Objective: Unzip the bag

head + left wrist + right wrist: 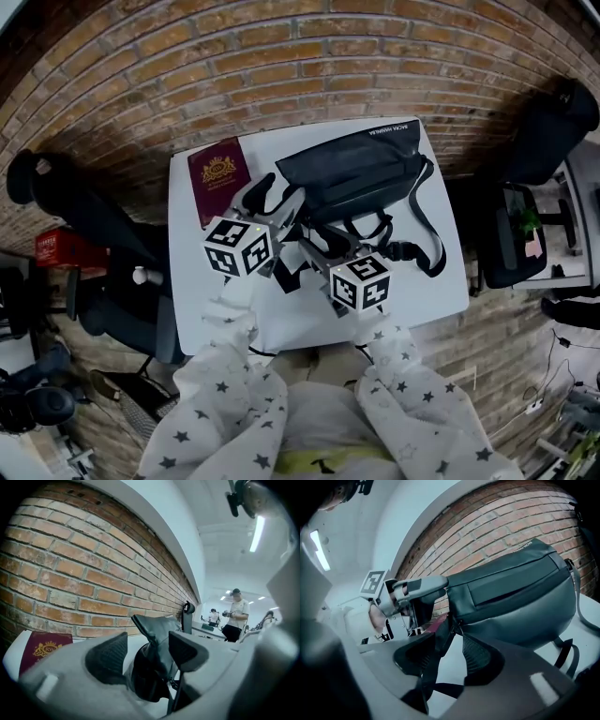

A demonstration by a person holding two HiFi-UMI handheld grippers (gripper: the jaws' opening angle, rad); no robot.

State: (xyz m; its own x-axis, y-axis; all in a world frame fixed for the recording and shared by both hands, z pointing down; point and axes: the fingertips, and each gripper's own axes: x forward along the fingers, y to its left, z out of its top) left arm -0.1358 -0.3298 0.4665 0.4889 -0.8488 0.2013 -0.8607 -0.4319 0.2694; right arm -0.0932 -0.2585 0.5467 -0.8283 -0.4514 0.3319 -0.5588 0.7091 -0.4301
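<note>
A black bag (356, 173) lies on the white table (422, 291), its strap (424, 225) looping off to the right. My left gripper (274, 202) is at the bag's left end. In the left gripper view it (147, 653) stands open, with the bag's end (154, 630) between the pads and neither pad pressing on it. My right gripper (311, 242) is at the bag's near side. In the right gripper view it (447, 656) is open too, with a black strap (436, 648) running between its pads below the bag (520, 597). The left gripper (412, 590) shows there too.
A maroon passport (218, 178) lies on the table left of the bag, close to my left gripper. A black chair (66, 202) stands to the left and a dark backpack (553, 122) to the right. People (236, 616) stand far off.
</note>
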